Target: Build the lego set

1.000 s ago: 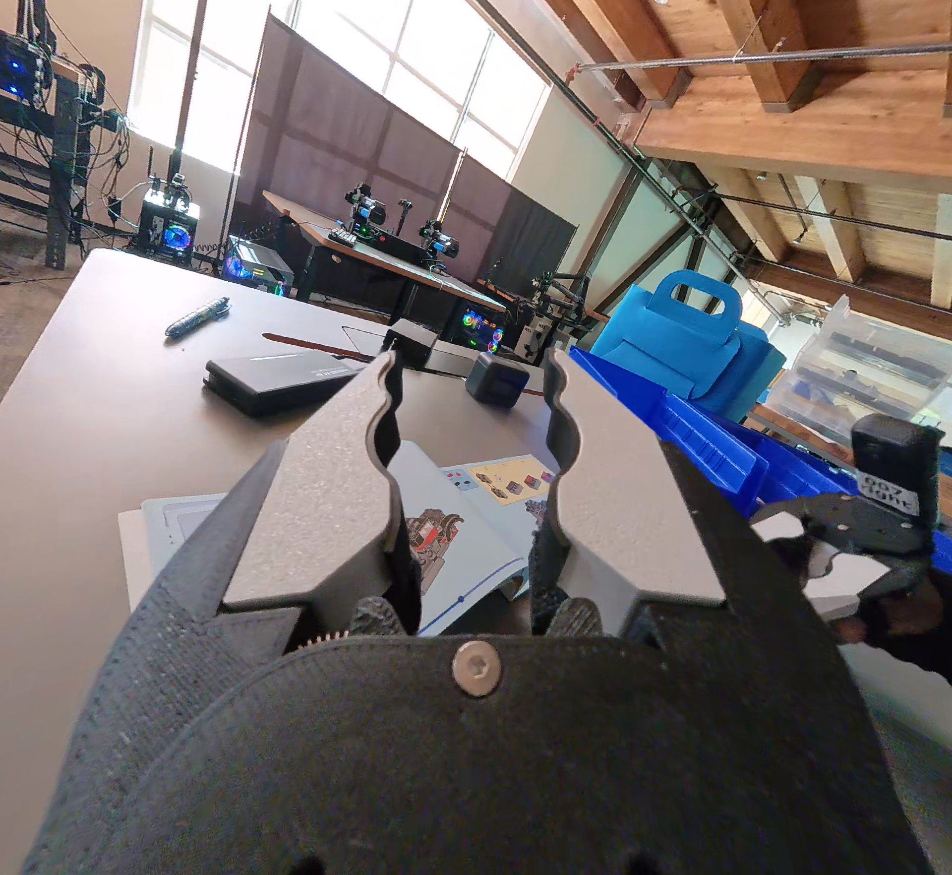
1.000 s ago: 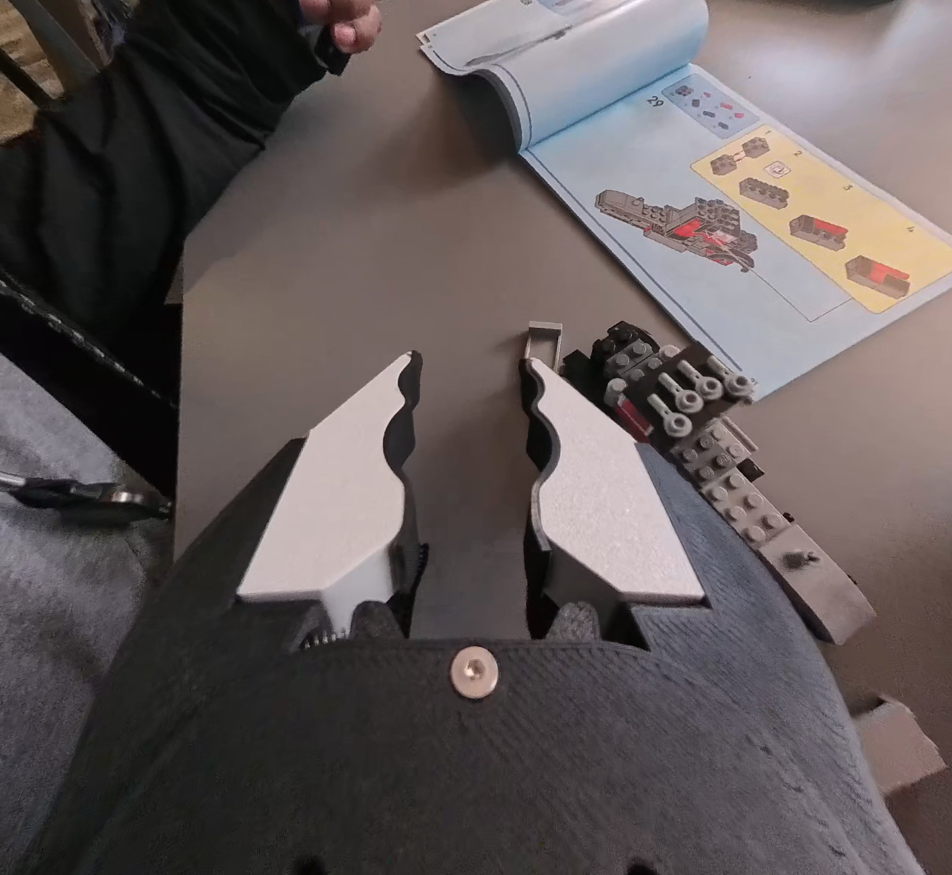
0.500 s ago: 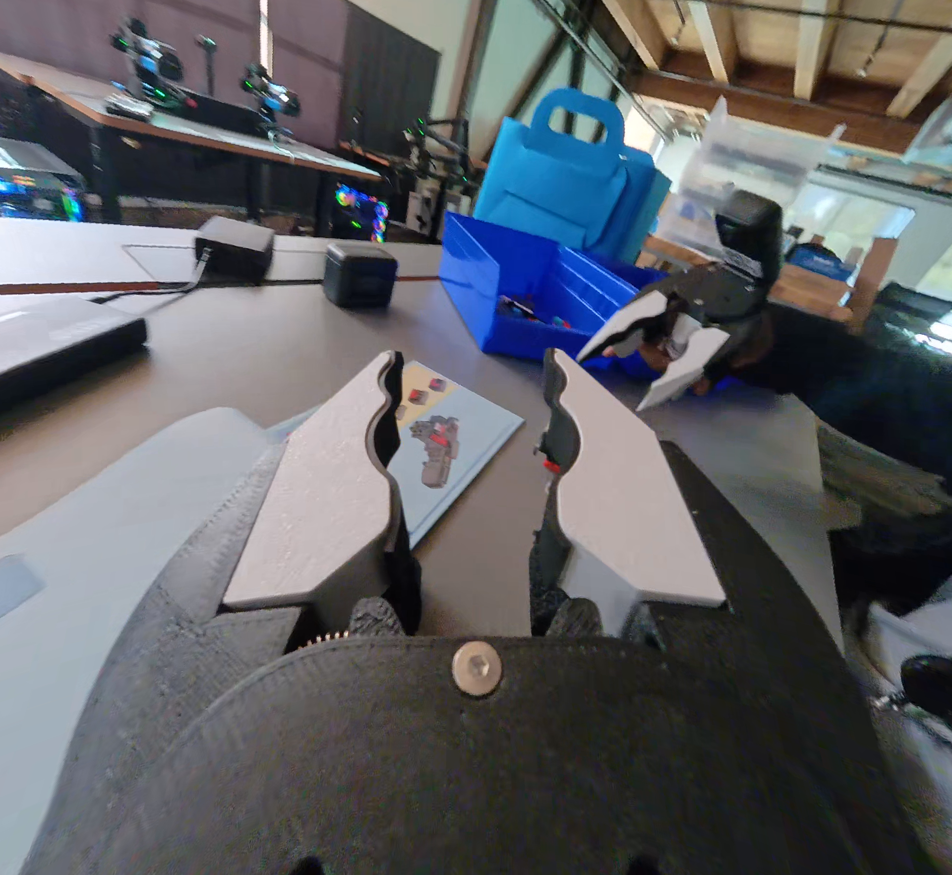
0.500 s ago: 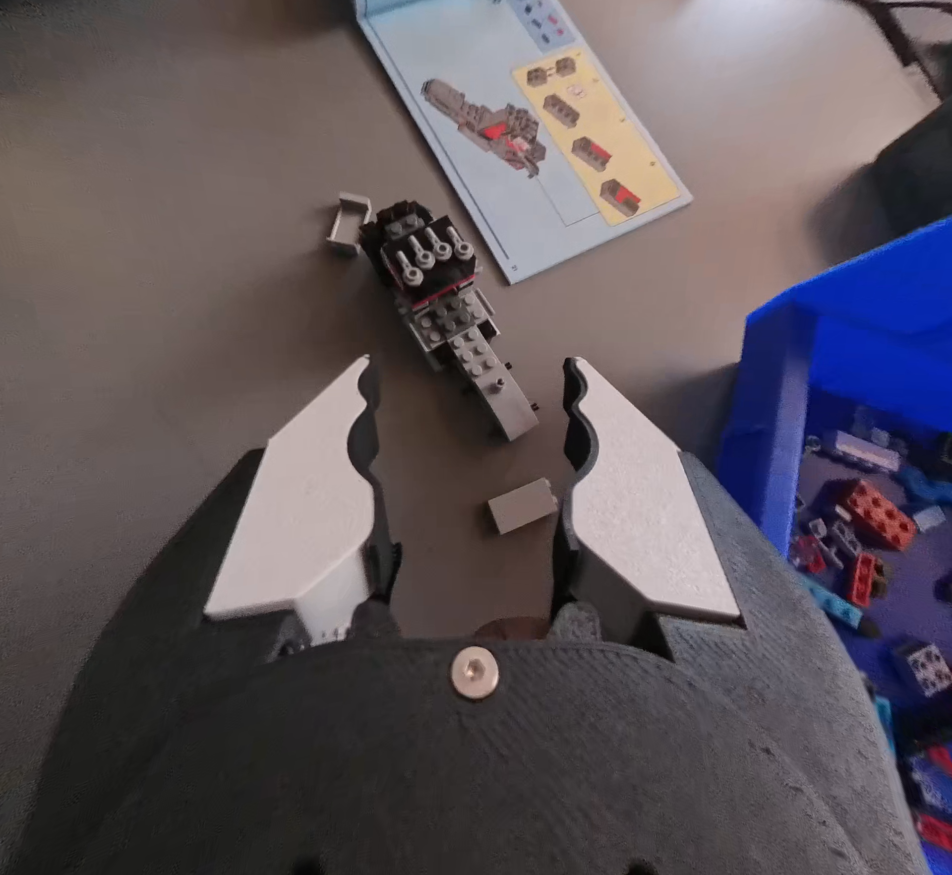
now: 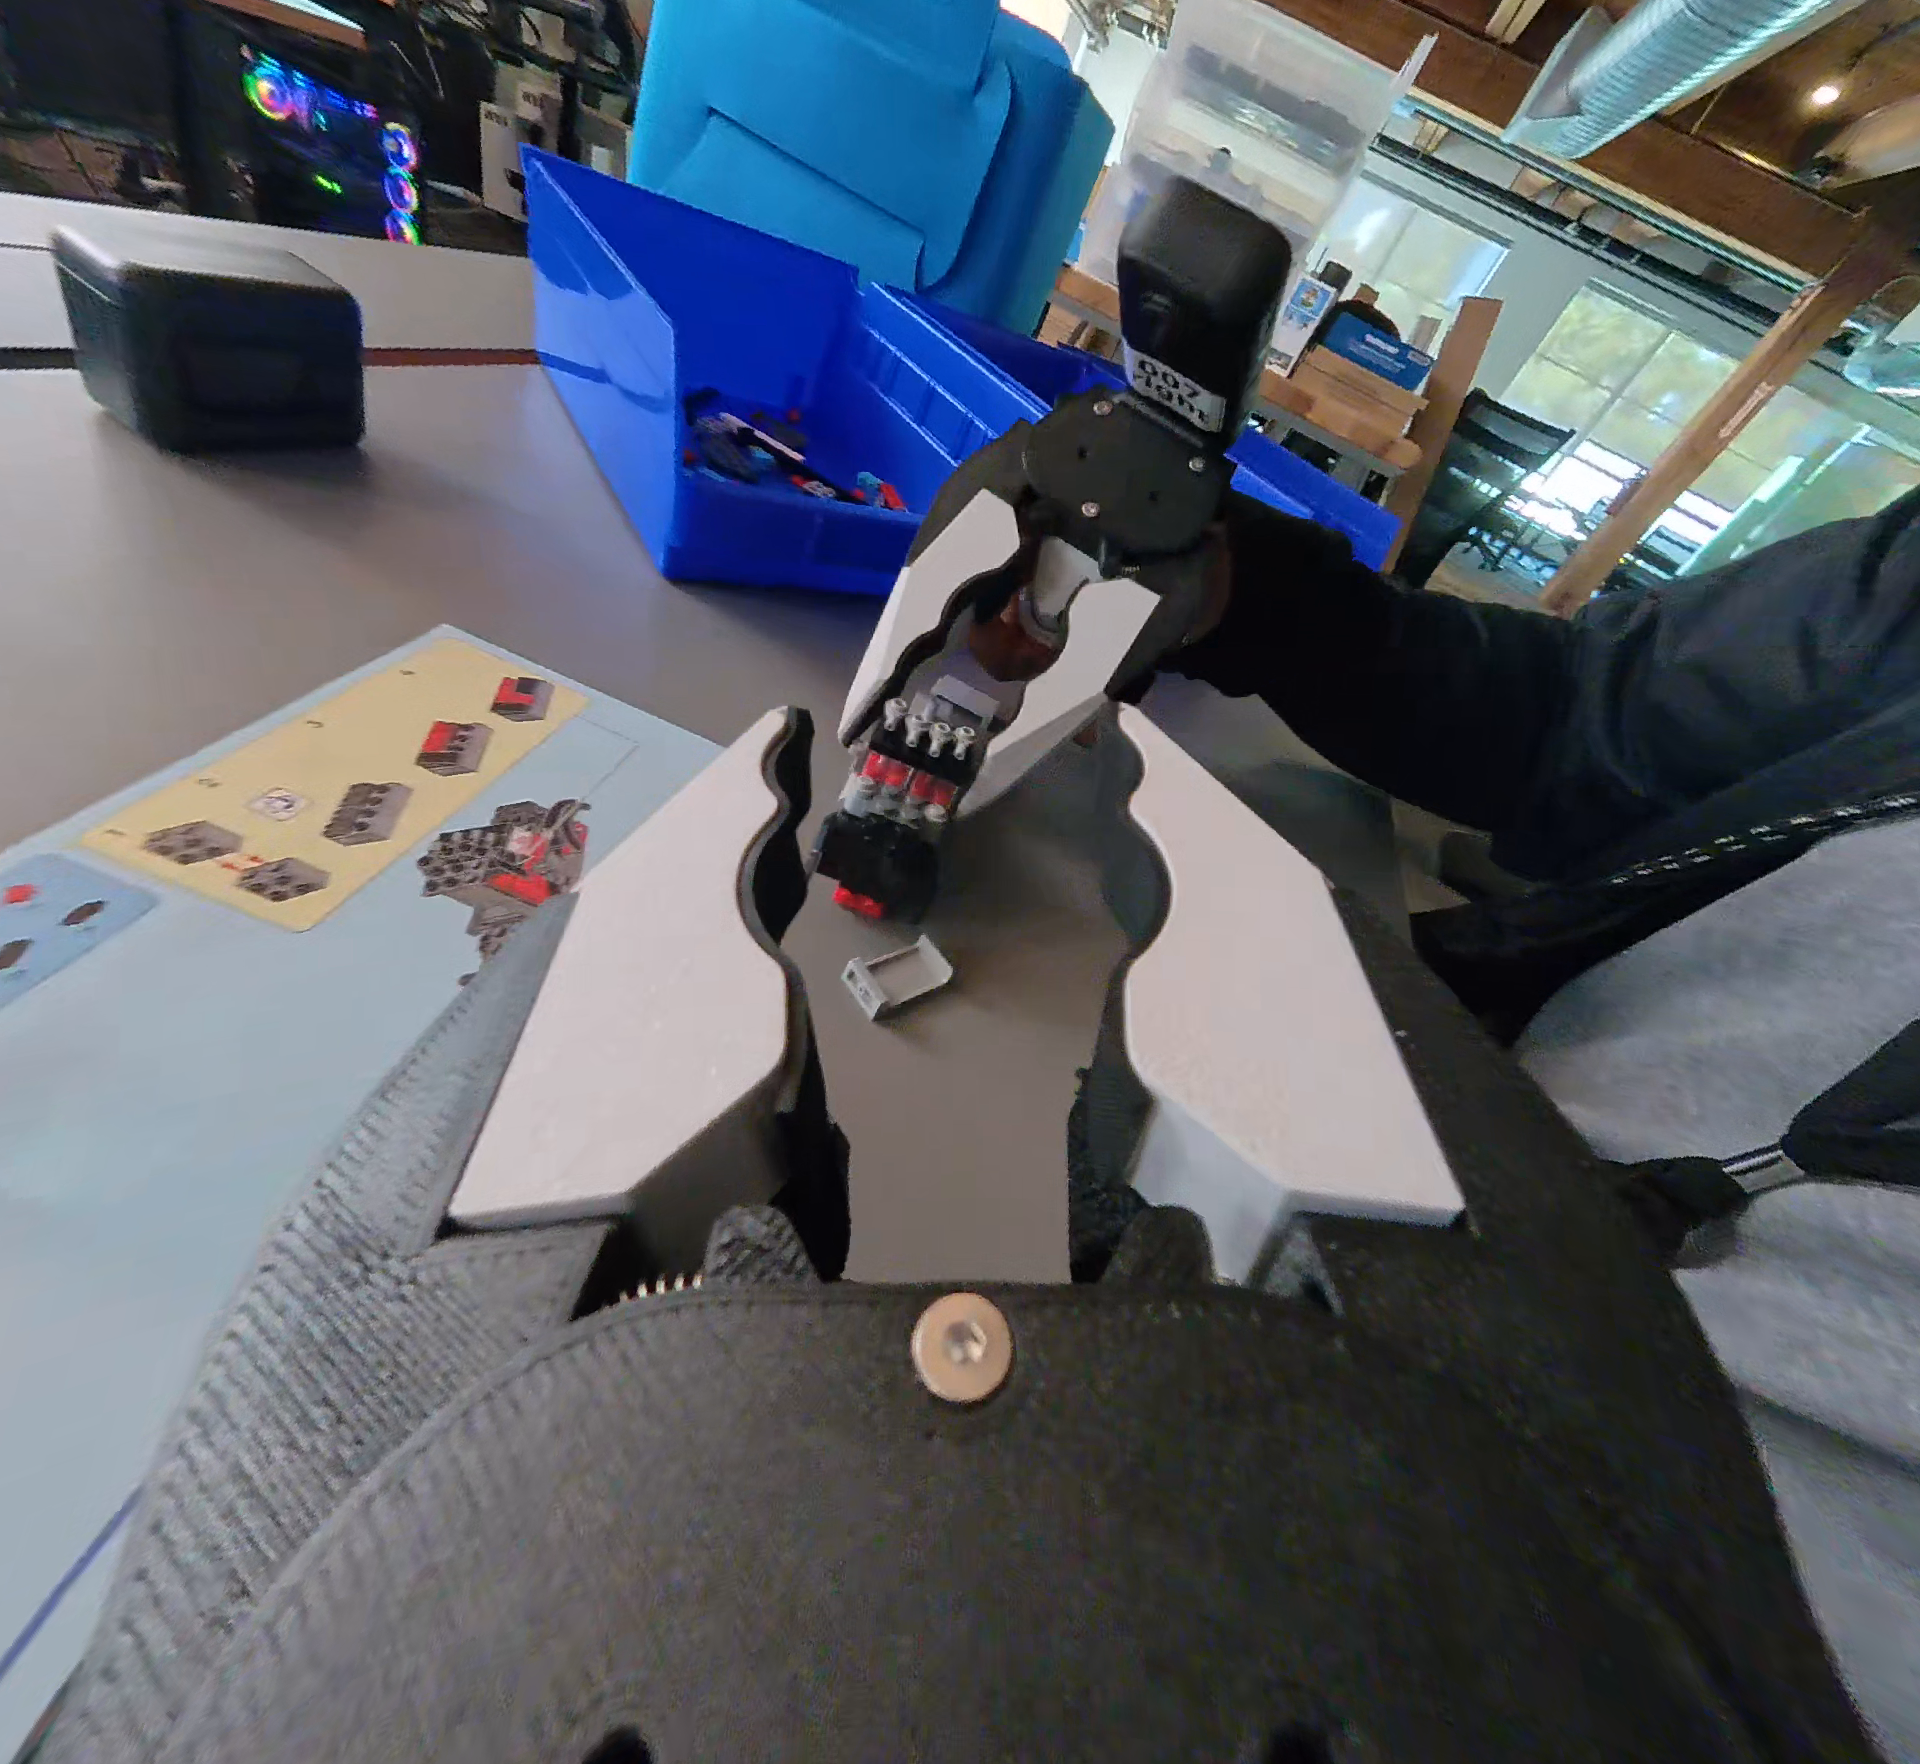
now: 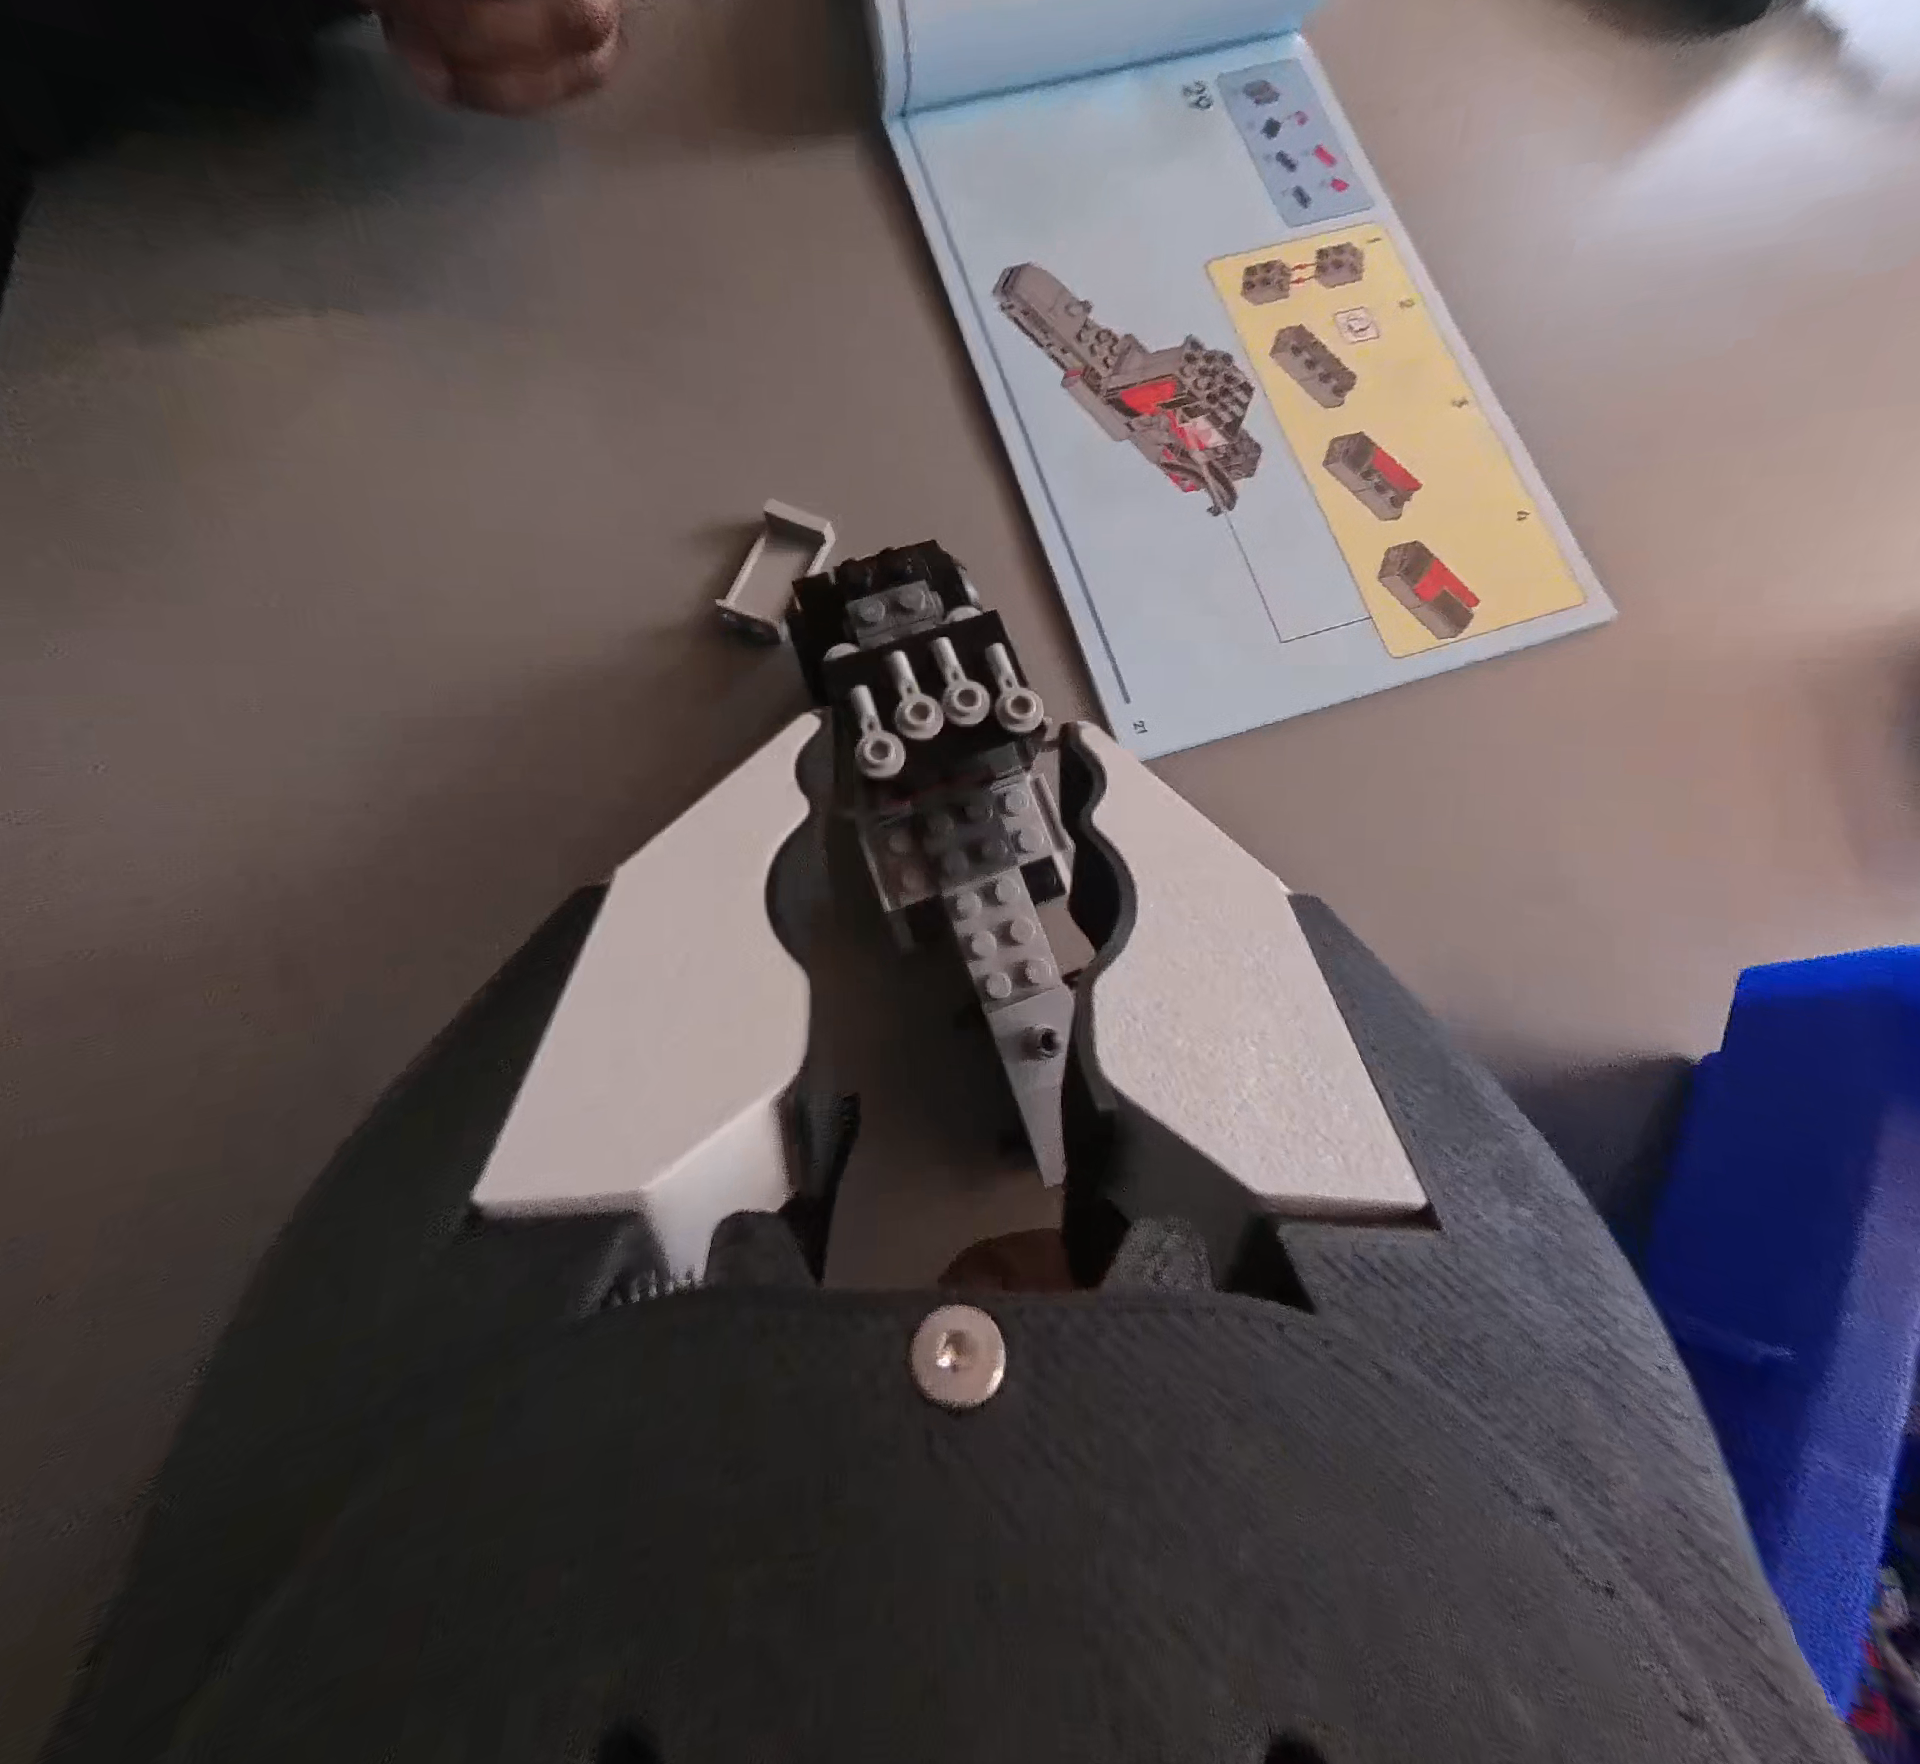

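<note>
A partly built black, grey and red lego model [image 6: 956, 841] lies on the grey table [image 6: 416, 571]. My right gripper [image 6: 945, 748] is closed around its grey studded middle, with the black part with grey levers past the fingertips. In the left wrist view the model [image 5: 894, 810] sits just beyond my left gripper [image 5: 956, 758], which is open and empty, facing the right gripper [image 5: 925, 758]. A small loose grey piece [image 5: 899, 974] lies between my left fingers, also seen beside the model [image 6: 774, 576].
The open instruction booklet [image 6: 1247, 415] lies beside the model [image 5: 312, 800]. A blue bin [image 5: 727, 384] with several loose bricks stands behind it, with its corner near my right side [image 6: 1818, 1195]. A black box [image 5: 208, 353] sits farther back. A person's dark sleeve [image 5: 1507, 675] crosses the right. Spacing between my two grippers at the tips: around 12 cm. My right gripper's tips are some 5 cm from the small loose grey piece [image 5: 899, 974]. The right camera catches it too, in the right wrist view [image 6: 774, 570].
My right gripper moved forward over the model and narrowed onto it. My left gripper swung down and right to face the model and the right gripper.
</note>
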Demonstrator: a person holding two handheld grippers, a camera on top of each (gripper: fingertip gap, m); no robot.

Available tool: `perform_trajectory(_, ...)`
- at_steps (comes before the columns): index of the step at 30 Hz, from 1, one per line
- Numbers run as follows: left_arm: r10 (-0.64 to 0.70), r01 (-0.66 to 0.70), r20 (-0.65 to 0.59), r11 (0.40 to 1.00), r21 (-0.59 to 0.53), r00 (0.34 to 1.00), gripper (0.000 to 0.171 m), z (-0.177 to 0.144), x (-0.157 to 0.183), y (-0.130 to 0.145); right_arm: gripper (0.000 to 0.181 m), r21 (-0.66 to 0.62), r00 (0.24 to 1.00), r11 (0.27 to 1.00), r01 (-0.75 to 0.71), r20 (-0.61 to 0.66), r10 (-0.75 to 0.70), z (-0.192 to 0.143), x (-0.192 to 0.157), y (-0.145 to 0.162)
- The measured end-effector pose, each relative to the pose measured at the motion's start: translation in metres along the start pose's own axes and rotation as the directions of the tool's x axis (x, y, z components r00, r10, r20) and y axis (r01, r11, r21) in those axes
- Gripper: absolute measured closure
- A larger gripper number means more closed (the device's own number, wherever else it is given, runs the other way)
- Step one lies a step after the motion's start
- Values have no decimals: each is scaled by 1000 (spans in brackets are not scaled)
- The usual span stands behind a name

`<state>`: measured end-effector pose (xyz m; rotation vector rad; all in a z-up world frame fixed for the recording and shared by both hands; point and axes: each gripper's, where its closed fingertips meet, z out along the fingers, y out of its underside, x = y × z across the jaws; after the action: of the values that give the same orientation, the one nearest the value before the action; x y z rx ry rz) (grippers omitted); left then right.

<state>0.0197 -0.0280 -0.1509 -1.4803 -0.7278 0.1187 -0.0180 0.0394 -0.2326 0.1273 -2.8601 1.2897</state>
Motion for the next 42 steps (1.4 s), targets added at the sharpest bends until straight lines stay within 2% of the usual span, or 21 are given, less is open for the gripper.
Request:
perform_trajectory(7,-16,18,31,998,-68,999,113,19,-6,15,139,161,986,973,-163,7,164,-15,13,-18)
perform_trajectory(12,-95,99,73,994,-49,993,113,28,-14,15,139,306,953,903,-301,78,291,-30,22,-45)
perform_trajectory(18,-138,142,98,989,-41,986,111,40,-19,16,139,388,895,807,-446,215,391,-35,21,-71)
perform_trajectory(22,-156,157,64,987,-14,986,110,43,-13,11,139,403,882,785,-470,261,393,-35,14,-87)
perform_trajectory(28,-210,210,-2,977,42,978,111,41,-6,2,139,396,902,812,-428,233,362,-31,4,-104)
perform_trajectory(33,-221,225,-55,970,92,974,113,37,-1,-8,139,410,892,797,-443,287,348,-33,-6,-118)
perform_trajectory(38,-220,244,-153,957,157,963,127,31,12,-20,139,414,881,788,-456,334,335,-34,-11,-128)
perform_trajectory(42,-252,288,-186,935,208,950,127,24,10,-28,139,420,871,774,-474,355,341,-34,-11,-137)
